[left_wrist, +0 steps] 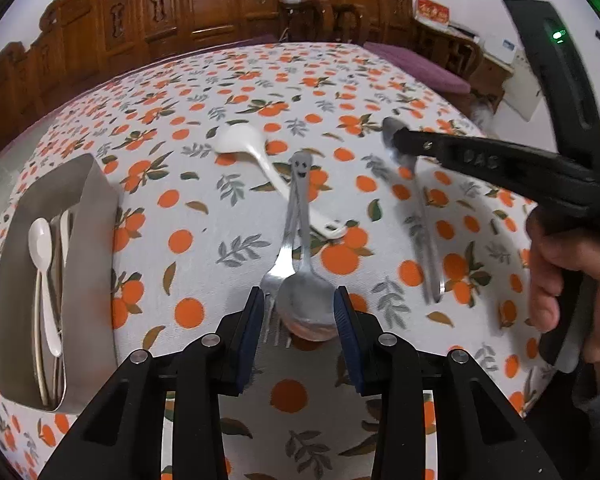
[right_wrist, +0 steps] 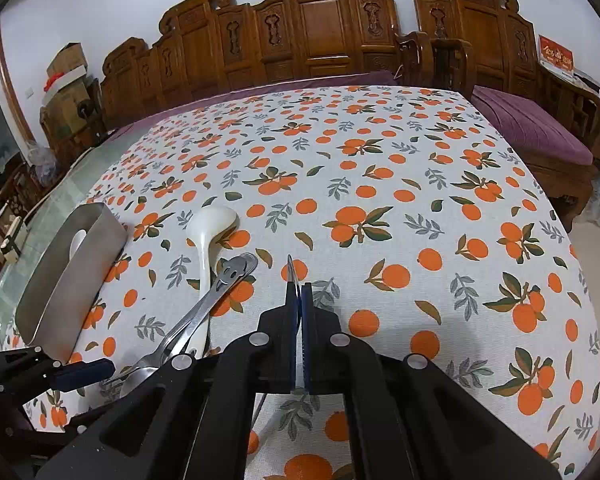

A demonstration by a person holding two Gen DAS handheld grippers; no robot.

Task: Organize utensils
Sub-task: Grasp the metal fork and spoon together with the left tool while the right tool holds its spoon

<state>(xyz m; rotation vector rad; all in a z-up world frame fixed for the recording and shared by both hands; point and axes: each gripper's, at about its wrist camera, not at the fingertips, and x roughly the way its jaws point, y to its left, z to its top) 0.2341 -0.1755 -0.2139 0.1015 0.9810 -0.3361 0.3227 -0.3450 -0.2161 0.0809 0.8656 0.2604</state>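
Note:
My left gripper [left_wrist: 299, 306] is shut on the bowl of a steel spoon [left_wrist: 306, 294] with a smiley-face handle, low over the orange-print tablecloth [left_wrist: 204, 208]. A steel fork [left_wrist: 276, 272] lies against the spoon, its tines beside the left pad. A white ceramic spoon [left_wrist: 240, 140] [right_wrist: 210, 224] lies under their handles. My right gripper [right_wrist: 298, 286] [left_wrist: 396, 142] is shut on the handle end of a steel utensil [left_wrist: 424, 224], which hangs blurred above the cloth at the right. In the right wrist view only its thin edge [right_wrist: 292, 274] shows between the pads.
A steel container [left_wrist: 96, 200] [right_wrist: 76, 272] stands at the left with a white spoon [left_wrist: 44, 248] and several metal utensils inside. A person's hand [left_wrist: 556, 272] holds the right gripper. Carved wooden benches [right_wrist: 320, 32] with a purple cushion [right_wrist: 532, 128] stand behind the table.

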